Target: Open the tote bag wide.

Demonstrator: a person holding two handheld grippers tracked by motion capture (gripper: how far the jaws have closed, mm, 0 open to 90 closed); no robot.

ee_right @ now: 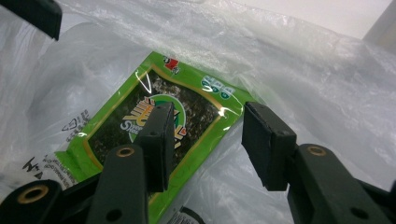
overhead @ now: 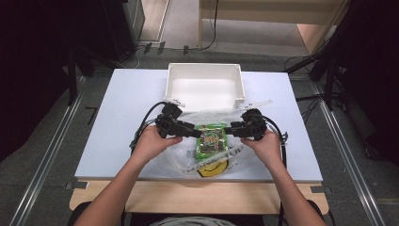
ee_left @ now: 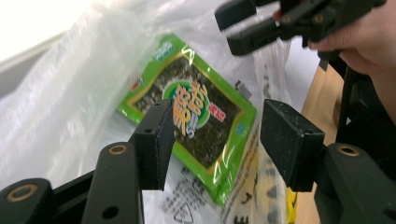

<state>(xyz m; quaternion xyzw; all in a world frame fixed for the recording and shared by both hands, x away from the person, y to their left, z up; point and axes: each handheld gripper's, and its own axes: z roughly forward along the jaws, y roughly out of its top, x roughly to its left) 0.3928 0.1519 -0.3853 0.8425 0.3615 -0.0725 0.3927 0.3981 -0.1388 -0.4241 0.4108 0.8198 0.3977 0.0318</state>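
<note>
A green seaweed snack packet [overhead: 211, 139] lies flat on a crumpled clear plastic bag [overhead: 181, 153] printed with a yellow smiley. My left gripper [overhead: 195, 133] points at the packet from its left, and my right gripper [overhead: 229, 130] faces it from the right. In the left gripper view the packet [ee_left: 196, 121] lies just beyond the left gripper [ee_left: 215, 135], whose jaws stand apart with nothing pressed between them. In the right gripper view the right gripper [ee_right: 208, 135] hovers open over the packet's [ee_right: 196, 102] near edge, touching nothing. The bag [ee_right: 303, 70] billows up behind.
A white open bin [overhead: 203, 66] stands just behind the bag at the table's far middle. The white tabletop [overhead: 127, 122] stretches to both sides. Beyond the far edge are floor cables and dark stands.
</note>
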